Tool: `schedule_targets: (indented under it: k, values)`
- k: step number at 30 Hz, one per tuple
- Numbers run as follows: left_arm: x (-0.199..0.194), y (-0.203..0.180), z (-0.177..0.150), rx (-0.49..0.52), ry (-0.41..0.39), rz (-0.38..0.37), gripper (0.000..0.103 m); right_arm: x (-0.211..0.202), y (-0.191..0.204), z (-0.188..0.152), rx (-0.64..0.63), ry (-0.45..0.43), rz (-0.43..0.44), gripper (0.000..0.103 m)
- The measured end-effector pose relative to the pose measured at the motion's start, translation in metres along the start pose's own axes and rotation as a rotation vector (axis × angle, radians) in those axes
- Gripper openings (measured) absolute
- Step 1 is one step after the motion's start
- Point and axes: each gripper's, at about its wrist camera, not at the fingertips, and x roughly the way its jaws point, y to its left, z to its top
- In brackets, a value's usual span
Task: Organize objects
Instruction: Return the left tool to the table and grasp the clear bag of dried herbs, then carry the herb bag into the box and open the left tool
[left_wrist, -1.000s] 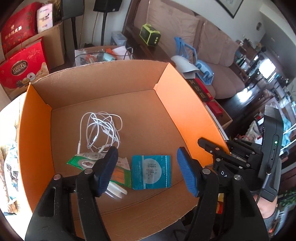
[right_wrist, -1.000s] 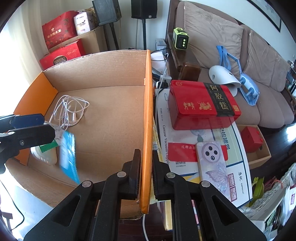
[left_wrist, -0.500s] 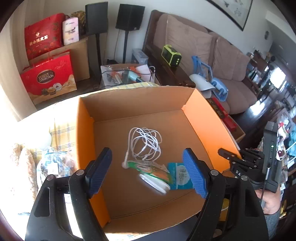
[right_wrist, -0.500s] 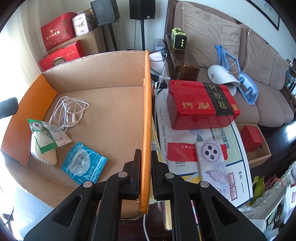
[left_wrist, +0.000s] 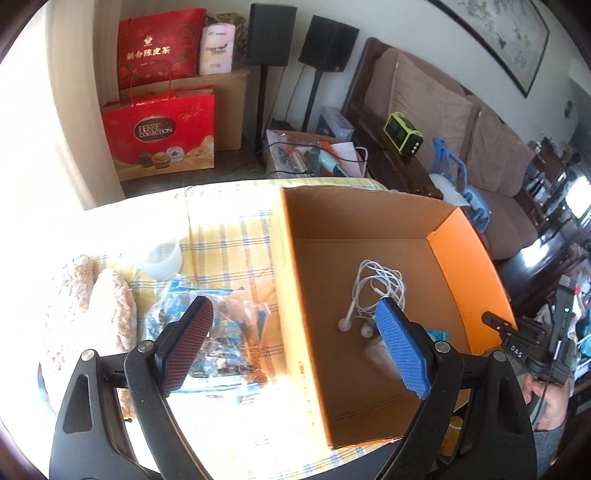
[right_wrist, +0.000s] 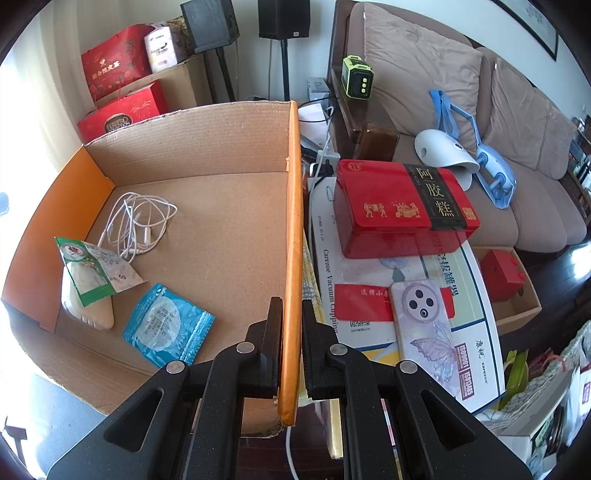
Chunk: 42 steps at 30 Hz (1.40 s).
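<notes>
- Left wrist view: the left gripper (left_wrist: 293, 349) has its jaws spread wide, and they have just been opening; nothing is gripped. Its left pad (left_wrist: 189, 348) hangs over a clear plastic bag (left_wrist: 218, 332) on the checked tablecloth (left_wrist: 229, 240), while the blue right pad (left_wrist: 402, 350) hangs over the inside of the cardboard box (left_wrist: 369, 406), so the box's left wall runs between the two fingers.
- At about 10 o'clock from that gripper sits a white cup (left_wrist: 162, 254), with a fuzzy beige item (left_wrist: 99, 302) at 9 o'clock.
- White earphones (left_wrist: 376, 291) lie coiled on the box floor at about 1 o'clock from the gripper.
- Right wrist view: the right gripper (right_wrist: 291, 343) is clamped shut on the orange right wall (right_wrist: 293, 221) of the box, one finger inside and one outside.
- Inside the box, at 10 o'clock from this gripper, lie the earphones; a green-and-white sachet (right_wrist: 96, 269) rests partly on a beige oblong piece (right_wrist: 88, 306) at 9 o'clock, and a blue foil packet (right_wrist: 166, 325) lies just beside them, nearer the gripper.
- Outside the box, at 1 o'clock, a red tin (right_wrist: 399, 210) sits on a printed flat carton (right_wrist: 369, 328); a phone in a butterfly case (right_wrist: 424, 325) lies at 3 o'clock.
- At the lower right of the left wrist view, a person's hand (left_wrist: 546, 402) holds the right gripper's handle.
</notes>
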Motion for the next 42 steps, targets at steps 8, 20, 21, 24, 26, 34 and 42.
schedule_targets:
  k: [8,20,21,24,26,34,42]
  values:
    - [0.012,0.059,-0.011,-0.080,0.043,0.083,0.089,0.000,0.000,0.000,0.000,0.000,0.000,0.008]
    - [0.058,0.092,-0.043,-0.137,0.159,0.131,0.089,0.001,0.000,0.000,-0.002,0.001,-0.001,0.008]
    - [0.060,0.092,-0.044,-0.135,0.163,0.132,0.089,0.001,0.000,0.000,-0.003,0.001,-0.001,0.008]
    - [0.064,0.091,-0.047,-0.134,0.173,0.134,0.089,0.001,0.000,0.000,-0.002,0.001,-0.002,0.008]
    - [0.065,0.092,-0.046,-0.137,0.175,0.133,0.089,0.001,-0.001,0.000,-0.005,0.001,-0.004,0.008]
    - [0.068,0.096,-0.046,-0.161,0.183,0.099,0.049,0.001,-0.001,-0.001,-0.005,0.002,-0.005,0.008]
    - [0.058,0.092,-0.040,-0.128,0.156,0.099,0.021,0.002,-0.001,0.000,-0.011,0.005,-0.009,0.008]
